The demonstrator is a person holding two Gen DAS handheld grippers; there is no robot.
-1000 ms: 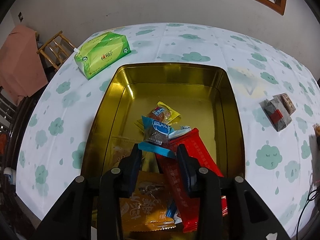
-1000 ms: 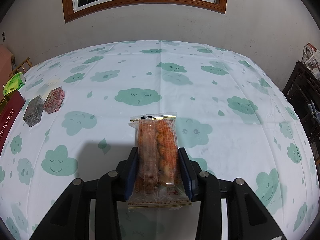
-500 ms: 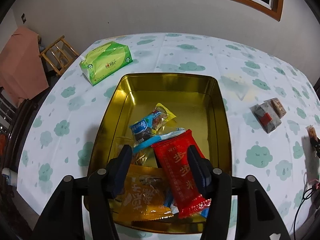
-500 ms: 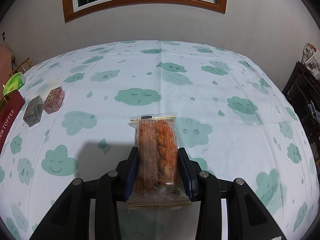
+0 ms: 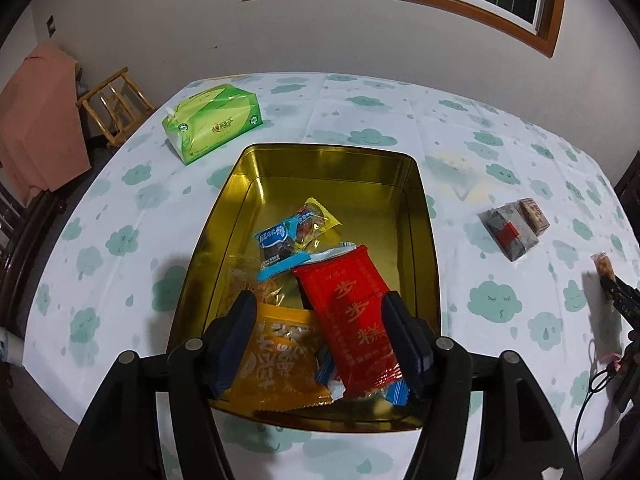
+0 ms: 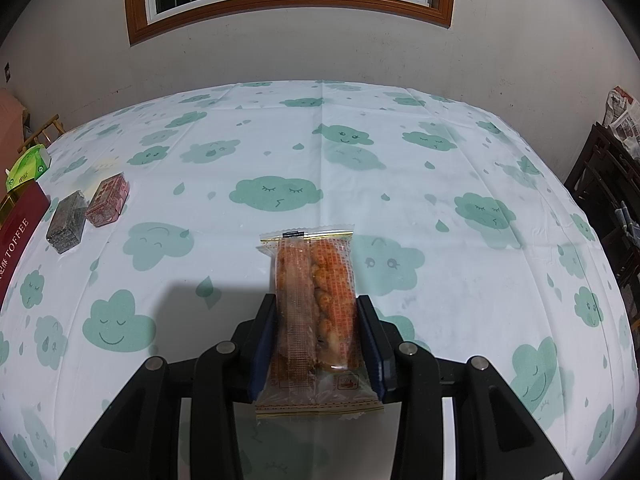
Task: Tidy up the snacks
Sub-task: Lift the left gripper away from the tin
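The left gripper (image 5: 318, 326) hangs over the gold tin (image 5: 425, 216) on the table (image 5: 120, 216); its jaws have just been opening and stand spread, pinching nothing; below them the red pack (image 5: 352, 312), orange pack (image 5: 280, 364) and blue sweet (image 5: 278, 246) lie in the tin; the right gripper (image 6: 316, 326) pinches a clear twist-snack pack (image 6: 316, 300) above the table, well apart from two small boxes (image 6: 86, 210).

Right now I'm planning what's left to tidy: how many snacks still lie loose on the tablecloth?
2: a grey block and a red block, side by side near the tin.
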